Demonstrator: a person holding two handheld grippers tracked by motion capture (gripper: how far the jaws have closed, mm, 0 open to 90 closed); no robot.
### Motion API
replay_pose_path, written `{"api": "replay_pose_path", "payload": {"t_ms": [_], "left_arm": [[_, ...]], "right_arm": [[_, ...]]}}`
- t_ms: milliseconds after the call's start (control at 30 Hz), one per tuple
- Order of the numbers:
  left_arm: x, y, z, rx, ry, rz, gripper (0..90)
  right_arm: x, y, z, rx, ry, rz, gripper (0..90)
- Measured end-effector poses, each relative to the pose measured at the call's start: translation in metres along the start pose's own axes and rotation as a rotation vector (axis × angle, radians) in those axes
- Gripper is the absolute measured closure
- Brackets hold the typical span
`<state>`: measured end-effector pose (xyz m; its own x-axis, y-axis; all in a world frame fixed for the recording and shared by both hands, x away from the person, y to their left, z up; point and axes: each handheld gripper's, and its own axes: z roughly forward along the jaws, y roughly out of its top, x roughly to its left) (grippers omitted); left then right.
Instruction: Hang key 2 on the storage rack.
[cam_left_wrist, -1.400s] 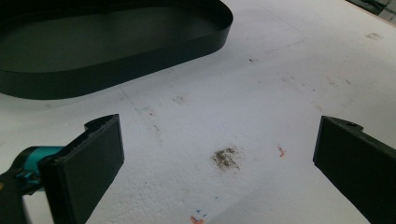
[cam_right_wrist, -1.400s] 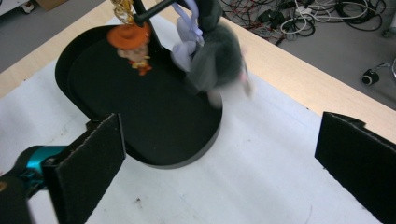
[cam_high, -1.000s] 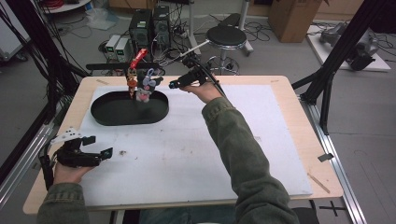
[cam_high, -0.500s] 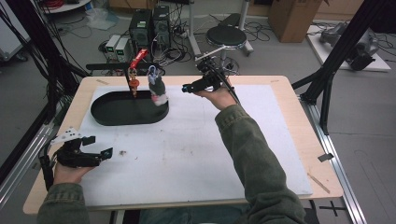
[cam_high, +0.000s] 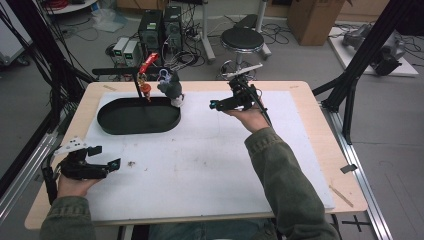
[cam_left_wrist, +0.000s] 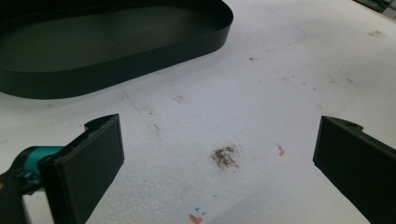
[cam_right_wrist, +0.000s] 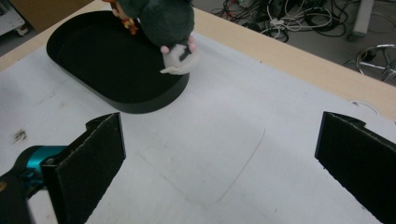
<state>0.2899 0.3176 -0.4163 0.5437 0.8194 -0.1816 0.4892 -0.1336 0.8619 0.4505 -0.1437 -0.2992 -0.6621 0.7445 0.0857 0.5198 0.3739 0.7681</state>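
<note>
Beside the tray (cam_high: 138, 119), the plush (cam_high: 171, 89) now hangs at its far right rim, freshly let go, while the right tool (cam_high: 214, 105), released, has drawn back from the tray, so placement looks done; the left tool (cam_high: 114, 166) rests released nearer the person.

A wooden table (cam_high: 305, 89) carries a stained white sheet (cam_high: 210, 155), on which a black oval tray (cam_high: 107, 122) sits.

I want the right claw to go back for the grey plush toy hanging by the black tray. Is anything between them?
Nothing visible. Between the open right claw and the plush toy lies only bare white sheet; the black tray sits beyond the toy.
</note>
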Motion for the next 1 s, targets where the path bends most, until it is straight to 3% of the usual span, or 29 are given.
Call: {"api": "replay_pose_path", "payload": {"t_ms": [167, 233, 633, 867, 1000], "left_arm": [[0.000, 0.000, -0.001, -0.002, 0.002, 0.000, 2.3], [0.000, 0.000, -0.002, -0.002, 0.001, -0.001, 2.3], [-0.001, -0.001, -0.001, 0.007, 0.003, 0.000, 2.3], [-0.003, -0.002, -0.003, 0.018, 0.001, 0.009, 2.3], [-0.003, -0.003, -0.003, 0.014, -0.001, 0.003, 2.3]], "right_arm": [[-0.003, -0.018, -0.014, -0.032, 0.056, 0.023, 0.7], [-0.004, -0.024, -0.019, -0.036, 0.046, 0.007, 0.7], [-0.022, -0.063, -0.047, -0.066, 0.009, 0.036, 0.7], [-0.030, -0.085, -0.057, -0.085, 0.010, 0.052, 0.7], [-0.031, -0.099, -0.063, -0.074, -0.013, 0.033, 0.7]]}}
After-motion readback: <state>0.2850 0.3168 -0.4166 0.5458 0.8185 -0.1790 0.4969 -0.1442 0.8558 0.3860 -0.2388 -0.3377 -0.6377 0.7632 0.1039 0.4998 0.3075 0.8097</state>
